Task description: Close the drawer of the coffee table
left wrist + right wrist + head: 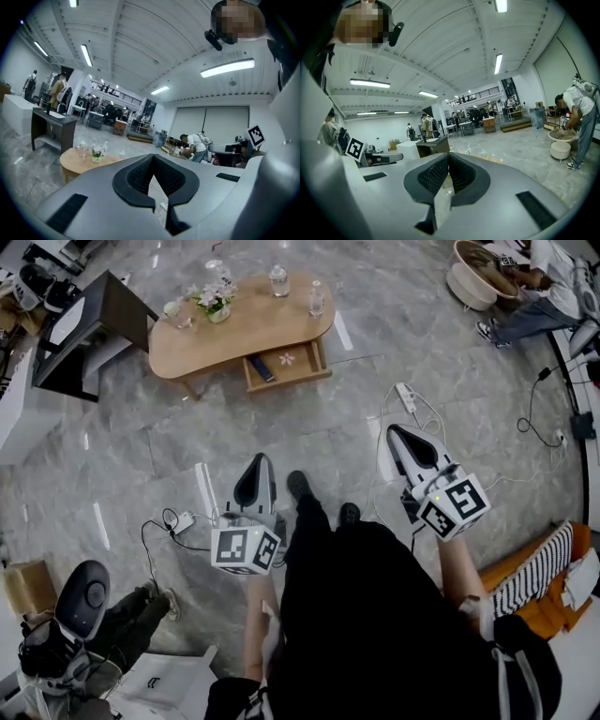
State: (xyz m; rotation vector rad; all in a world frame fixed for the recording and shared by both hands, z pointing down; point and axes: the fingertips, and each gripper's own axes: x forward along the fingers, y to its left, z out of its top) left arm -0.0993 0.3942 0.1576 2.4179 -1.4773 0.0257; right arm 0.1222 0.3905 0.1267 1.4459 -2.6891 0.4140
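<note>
My left gripper (261, 461) and right gripper (396, 431) are smooth, matt pale-grey plastic. Their fingers (136, 176) carry black pads, finely ribbed and dull. The desk (253, 329) is light wood with a smooth, satiny top, and its drawer (307, 362) is the same wood. The floor (309, 427) is grey veined stone, polished and faintly glaring. The jar (278, 279) is clear glass.
</note>
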